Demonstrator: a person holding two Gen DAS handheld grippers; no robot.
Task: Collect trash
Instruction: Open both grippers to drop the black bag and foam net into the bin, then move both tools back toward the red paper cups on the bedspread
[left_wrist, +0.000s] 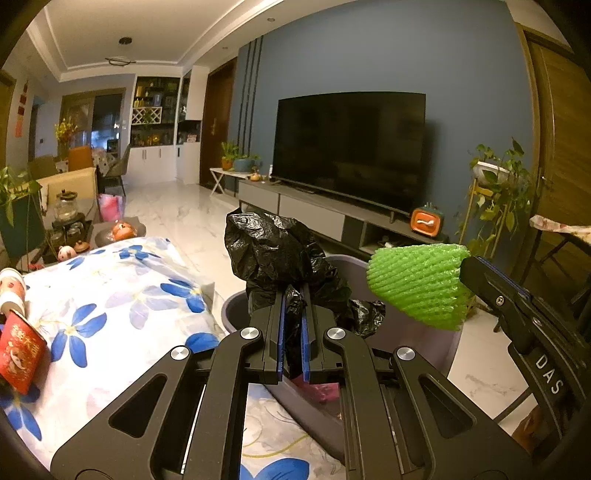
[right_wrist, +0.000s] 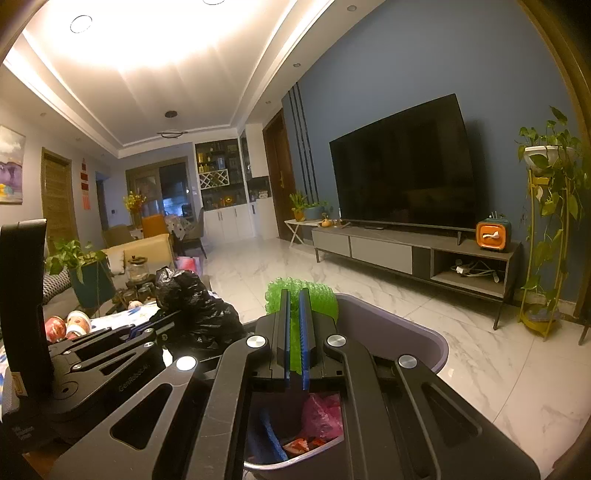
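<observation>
From the left wrist we see our left gripper (left_wrist: 293, 295) clamped on a black bag (left_wrist: 273, 247) above the bin (left_wrist: 439, 332), beside the green net (left_wrist: 417, 284). From the right wrist, our right gripper (right_wrist: 294, 299) pinches that net over the bin's trash (right_wrist: 317, 417).

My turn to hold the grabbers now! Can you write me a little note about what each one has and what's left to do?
Left gripper: shut on the black plastic bag, held up over the bin.
Right gripper: shut on the green foam net, also over the bin.
Done: some trash, a pink wrapper among it, already lies in the bin.
Left: probably drop both pieces in. A red packet and cups lie on the flowered cloth; whether those are trash, I can't tell.
</observation>
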